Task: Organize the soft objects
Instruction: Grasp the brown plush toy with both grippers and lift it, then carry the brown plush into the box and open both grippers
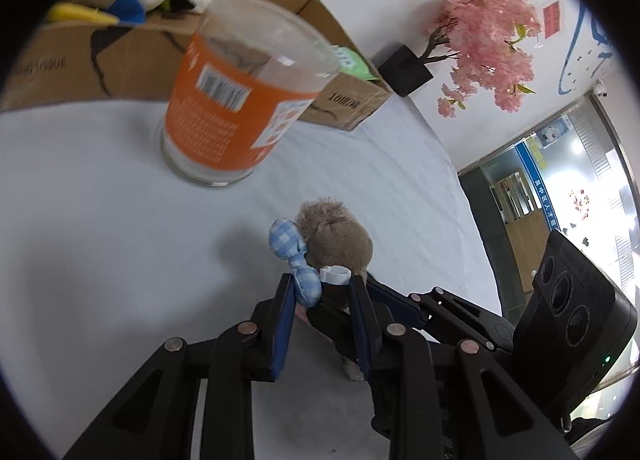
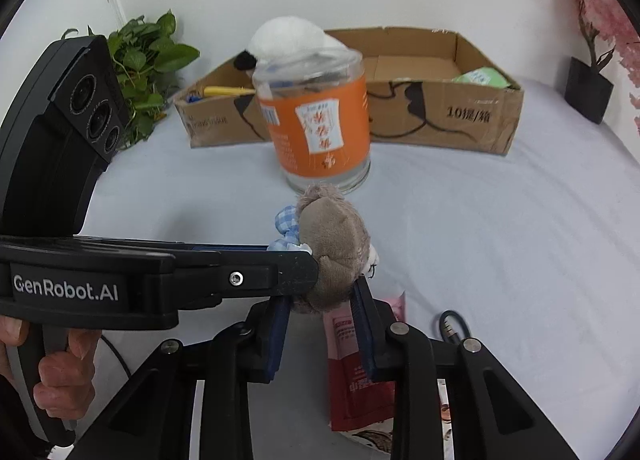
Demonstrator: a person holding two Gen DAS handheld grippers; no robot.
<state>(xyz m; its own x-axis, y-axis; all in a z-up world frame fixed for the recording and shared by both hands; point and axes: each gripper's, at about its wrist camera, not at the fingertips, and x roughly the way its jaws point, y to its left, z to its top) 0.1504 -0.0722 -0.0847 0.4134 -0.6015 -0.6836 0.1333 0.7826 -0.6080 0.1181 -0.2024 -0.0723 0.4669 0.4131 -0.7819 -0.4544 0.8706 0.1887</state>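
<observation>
A small brown plush toy [image 1: 336, 240] with a blue checked bow [image 1: 294, 256] is held above the white table. My left gripper [image 1: 322, 288] is shut on its bow side. My right gripper [image 2: 320, 296] is shut on its lower body [image 2: 332, 252]. The two grippers cross at the toy; the right one shows in the left wrist view [image 1: 440, 312], the left one in the right wrist view [image 2: 240, 272]. A clear jar with an orange label [image 2: 320, 123] stands just beyond the toy. A cardboard box [image 2: 460, 115] behind it holds a white plush [image 2: 288, 39].
A green packet [image 2: 482, 77] lies in the box's right end. A red and pink packet [image 2: 356, 372] and a cable [image 2: 454, 326] lie on the table below my right gripper. A green plant [image 2: 148, 67] stands back left, a pink blossom tree [image 1: 488, 35] back right.
</observation>
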